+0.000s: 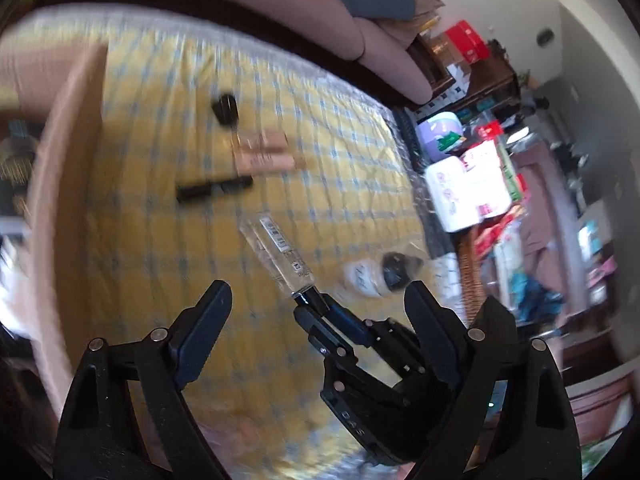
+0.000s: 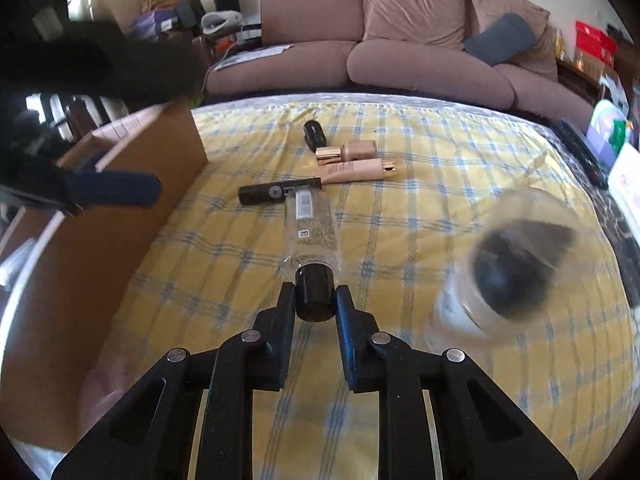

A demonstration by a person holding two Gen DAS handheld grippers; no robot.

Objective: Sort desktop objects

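My right gripper (image 2: 314, 294) is shut on the black cap of a clear bottle (image 2: 314, 224) with barcode labels, held low over the yellow checked cloth; the left wrist view shows that bottle (image 1: 280, 256) in the right gripper (image 1: 310, 308). My left gripper (image 1: 320, 296) is open and empty, hovering above the cloth. One of its fingers (image 2: 116, 192) shows at the left of the right wrist view. On the cloth lie a black mascara tube (image 2: 280, 191), a beige tube (image 2: 356, 170), a beige foundation bottle (image 2: 348, 150) and a small black case (image 2: 314, 134).
An open cardboard box (image 2: 132, 184) stands at the left on the cloth. A blurred clear jar with a dark lid (image 2: 516, 264) lies at the right. A mauve sofa (image 2: 400, 52) runs behind the table. Cluttered shelves and packages (image 1: 468, 184) stand to the right.
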